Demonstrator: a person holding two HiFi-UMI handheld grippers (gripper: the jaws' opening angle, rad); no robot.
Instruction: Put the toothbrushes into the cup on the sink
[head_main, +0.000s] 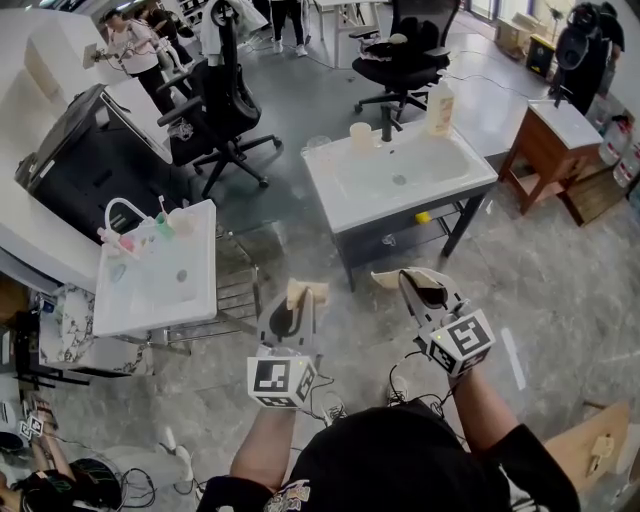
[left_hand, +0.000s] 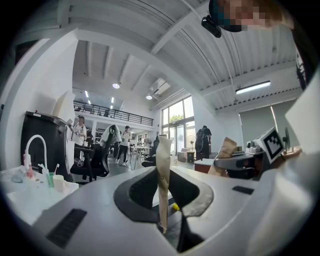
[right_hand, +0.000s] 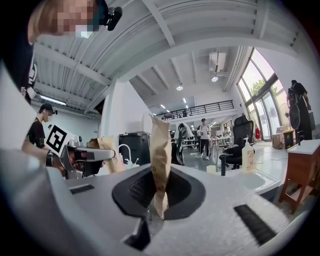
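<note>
Both grippers are held level in front of the person, side by side, with nothing in them. My left gripper (head_main: 307, 292) (left_hand: 163, 145) shows its tan pads pressed together. My right gripper (head_main: 400, 277) (right_hand: 160, 127) is shut the same way. Ahead of them a white sink (head_main: 470, 175) on a grey cabinet carries a pale cup (head_main: 360, 133) (right_hand: 211, 169) beside a black faucet (head_main: 388, 122). To the left, a second white sink (head_main: 200, 290) holds toothbrushes (head_main: 162, 212) (left_hand: 55, 169) and small cups (left_hand: 59, 182) by a curved white faucet (head_main: 120, 210).
A soap bottle (head_main: 440, 108) (right_hand: 246, 156) stands at the back of the centre sink. Black office chairs (head_main: 225, 100) stand behind both sinks, a wooden side table (head_main: 555, 150) to the right. People (head_main: 135, 45) are far back. Cables lie on the floor near the person's feet.
</note>
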